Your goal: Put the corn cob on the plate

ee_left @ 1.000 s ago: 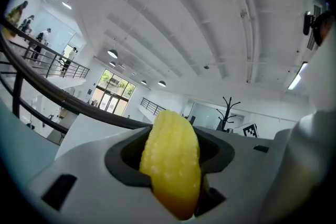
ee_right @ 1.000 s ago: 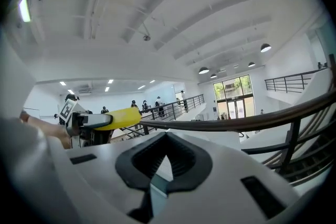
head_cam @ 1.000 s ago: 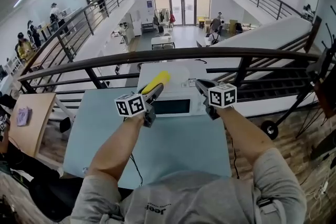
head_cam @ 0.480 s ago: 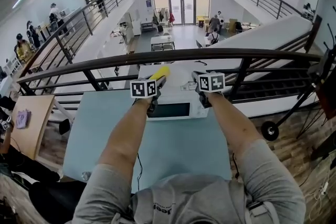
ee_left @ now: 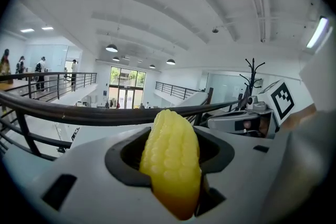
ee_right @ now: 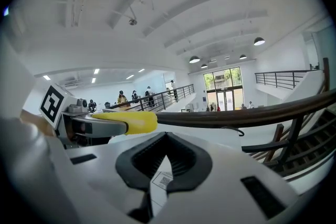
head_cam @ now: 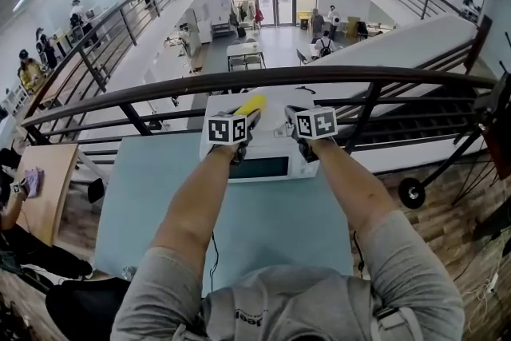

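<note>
I've got one pale blue table (head_cam: pixel 144 204) with a flat, plain top. It fills the middle of the head view, from 6 o'clock right under me out to 12. At 12 o'clock, on the far edge, a white microwave (head_cam: pixel 263 168) sits square on the top, dark window facing me. A thin dark cable (head_cam: pixel 212 245) lies on the top at about 6 to 7 o'clock and runs toward the near edge. At 7 o'clock, by the near left corner, there's a small grey item (head_cam: pixel 127 273), too small to tell what it is.

The left gripper (ee_left: pixel 171 163) clamps the yellow corn cob (ee_left: pixel 169 147).
</note>
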{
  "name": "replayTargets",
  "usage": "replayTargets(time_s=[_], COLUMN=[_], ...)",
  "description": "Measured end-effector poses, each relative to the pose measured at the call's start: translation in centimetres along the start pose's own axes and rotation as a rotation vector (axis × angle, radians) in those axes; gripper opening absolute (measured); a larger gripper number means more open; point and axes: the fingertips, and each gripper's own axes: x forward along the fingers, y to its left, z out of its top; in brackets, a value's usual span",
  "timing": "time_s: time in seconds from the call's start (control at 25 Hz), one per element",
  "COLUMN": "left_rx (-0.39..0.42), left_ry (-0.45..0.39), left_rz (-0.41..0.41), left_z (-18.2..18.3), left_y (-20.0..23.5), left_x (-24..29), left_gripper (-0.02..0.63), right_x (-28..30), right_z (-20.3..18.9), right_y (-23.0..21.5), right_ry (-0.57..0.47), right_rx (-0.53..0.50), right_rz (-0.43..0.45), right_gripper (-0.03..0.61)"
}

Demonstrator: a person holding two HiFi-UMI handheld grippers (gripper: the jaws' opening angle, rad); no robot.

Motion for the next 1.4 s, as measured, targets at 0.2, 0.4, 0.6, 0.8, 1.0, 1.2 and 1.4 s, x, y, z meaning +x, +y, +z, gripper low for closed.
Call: replayTargets(time_s=[0.2, 0.4, 0.6, 0.8, 1.0, 1.2, 1.4], left_rx=[0.055, 0.119, 0.234, 0.302, 0.335, 0.381, 0.453], left_ry=[0.029, 0.05, 0.045, 0.044, 0.032, 0.036, 0.019], left_rz=[0.004, -0.007, -0.052, -0.112, -0.131, -0.147, -0.174], left_z=[-0.3, -0.6, 0.1, -0.6, -0.3, -0.6, -0.8], left_y=[1.1, 2.0, 1.7, 1.4, 1.8, 2.2, 1.7], left_x=[2.1, 3.8, 4.8, 5.2, 5.9, 6.6, 7.0], left_gripper=[0.23, 0.232, 0.23, 0.232, 0.231, 0.232, 0.232], right_x=[2.2, 4.0, 5.3, 6.4, 7.3, 8.2, 8.3], right_z=[0.5, 0.9, 1.3, 0.5, 0.4, 0.3, 0.6], right_y=[-1.4, -2.6, -3.0, -3.1, -2.8, -3.8, -4.5], right_ry=[0.007, 0.004, 0.02, 0.035, 0.036, 0.038, 0.028], right_rx=[-0.017, -0.026, -0.103, -0.169, -0.209, -0.202, -0.21], right_rz=[0.006, 0.032, 0.075, 0.098, 0.123, 0.118, 0.13], right_gripper=[0.017, 0.017, 0.017, 0.017, 0.017, 0.017, 0.017])
